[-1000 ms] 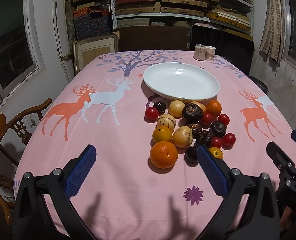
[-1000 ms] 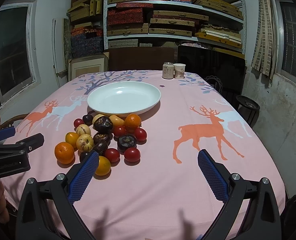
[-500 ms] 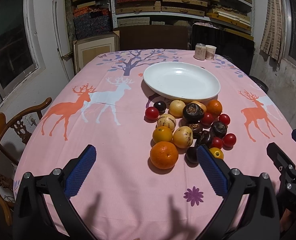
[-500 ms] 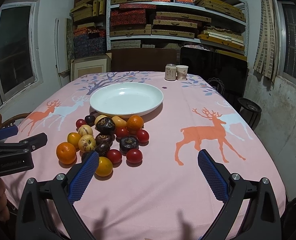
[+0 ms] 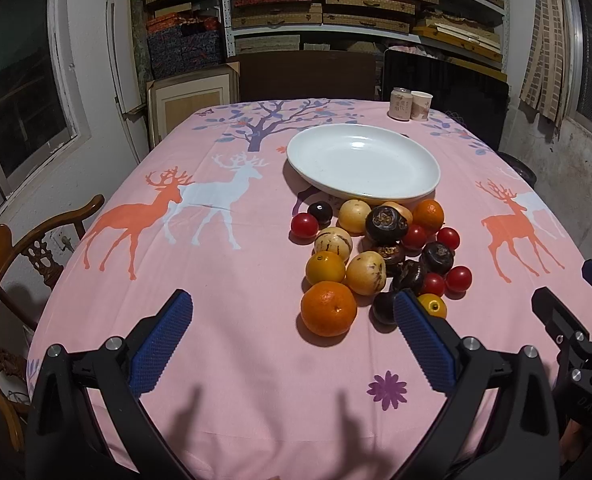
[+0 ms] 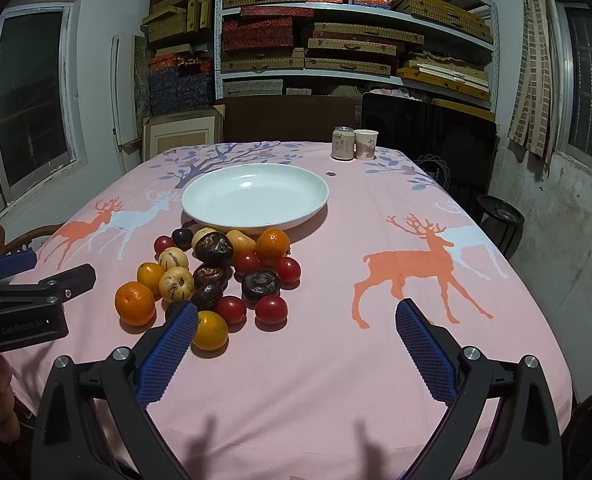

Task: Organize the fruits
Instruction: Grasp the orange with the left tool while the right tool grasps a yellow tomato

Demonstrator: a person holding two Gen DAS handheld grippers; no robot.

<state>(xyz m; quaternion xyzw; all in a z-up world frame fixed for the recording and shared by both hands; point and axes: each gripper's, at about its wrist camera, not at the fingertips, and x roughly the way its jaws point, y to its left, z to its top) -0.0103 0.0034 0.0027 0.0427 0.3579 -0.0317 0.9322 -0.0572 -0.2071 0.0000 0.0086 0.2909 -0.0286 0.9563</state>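
- Nothing is in hand yet. The left gripper (image 5: pixel 292 320) and the right gripper (image 6: pixel 296 328) both hang low over the near edge of the table (image 6: pixel 496 280) with jaws spread wide and empty.
- The plate (image 5: pixel 363 164) sits bare past the middle of the cloth, and the fruit pile (image 5: pixel 380 256) lies just in front of it, its far fruits touching or nearly touching the rim.
- I'd judge the step to be picking a first fruit, and the big orange (image 5: pixel 328 309) is the sensible one: it stands at the near edge of the heap, almost free of its neighbours.
- From the left gripper that orange lies ahead, between the blue pads (image 5: pixel 162 344) but nearer the right-hand one, so a small shift toward it would centre it before closing.
- The right gripper has a yellow fruit (image 6: pixel 210 330) just beside its left pad (image 6: pixel 168 354); the rest of the pile lies ahead and to the left of it, with bare cloth between the pads.
- Round fruit rolls. Come down straight, close across the widest part, and don't nudge the small tomatoes (image 6: pixel 271 309) loose.
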